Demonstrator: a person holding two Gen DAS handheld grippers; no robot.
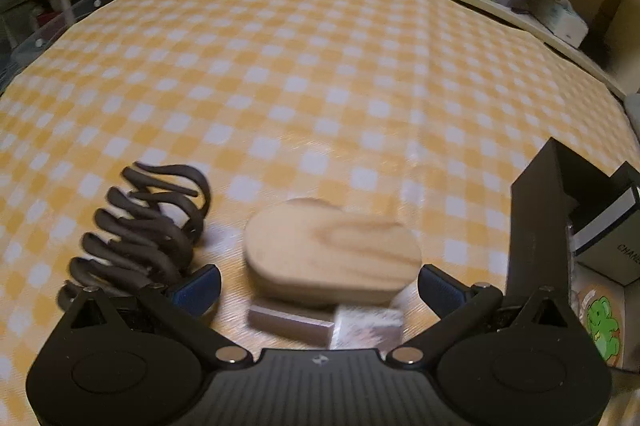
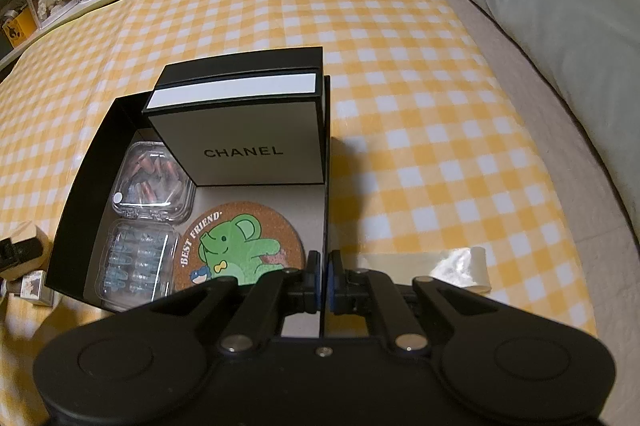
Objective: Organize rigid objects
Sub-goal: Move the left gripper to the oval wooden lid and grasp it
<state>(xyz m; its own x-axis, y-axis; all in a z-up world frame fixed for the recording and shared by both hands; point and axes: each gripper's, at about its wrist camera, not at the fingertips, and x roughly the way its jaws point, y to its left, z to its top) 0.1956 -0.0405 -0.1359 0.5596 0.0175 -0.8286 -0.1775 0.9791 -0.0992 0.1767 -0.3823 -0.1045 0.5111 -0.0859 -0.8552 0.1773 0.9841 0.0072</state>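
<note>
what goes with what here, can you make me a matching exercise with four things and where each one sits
Things:
1. hair claw
2. wooden piece
3. cork coaster
4. white box

Places:
A. flat on the black box's floor
B. leaning at the back of the black box
C. between the open left gripper's fingers
D. on the cloth, left of the left gripper

Pairs: 1-D, 2-C, 3-A, 4-B

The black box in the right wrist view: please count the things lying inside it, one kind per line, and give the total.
White Chanel box: 1
Clear plastic cases: 2 (one with reddish pieces, one with pale blue pieces)
Round cork coaster with green elephant: 1
Total: 4 inside the black box
</note>
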